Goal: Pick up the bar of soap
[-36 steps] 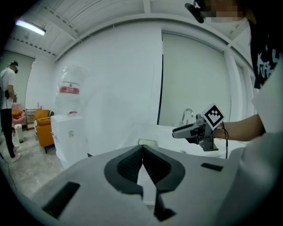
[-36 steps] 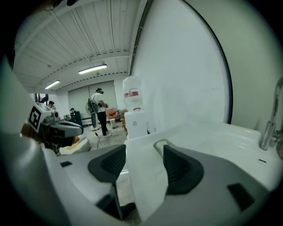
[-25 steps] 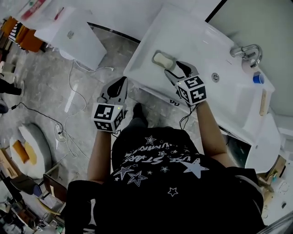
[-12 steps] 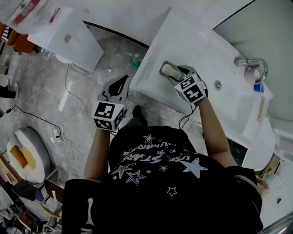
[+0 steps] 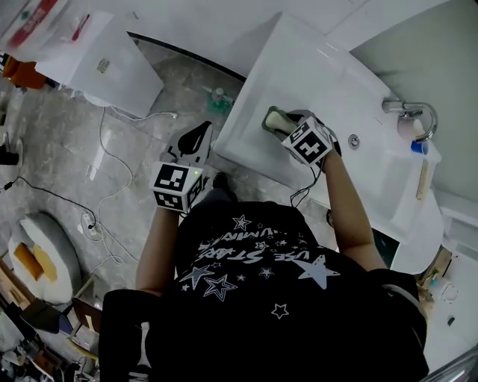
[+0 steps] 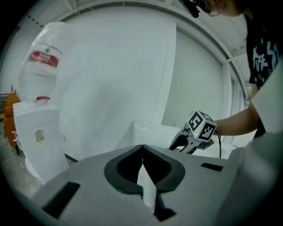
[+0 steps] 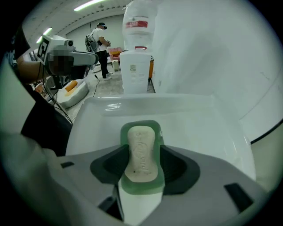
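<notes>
Your surroundings, itemised.
Floor [image 5: 67,112]: grey stone-look tiles, with cables [image 5: 102,142] trailing across it.
Basin [image 5: 314,67]: long, white, in front of you, with a chrome tap [image 5: 407,105] at its far right.
Water dispenser [image 7: 135,73]: white, with a bottle [image 7: 140,20] on top, standing left of the basin.
Wall [image 6: 124,66]: plain white.
Ceiling: strip lights [image 7: 90,5].
Far off: a person [image 7: 101,37] standing.
</notes>
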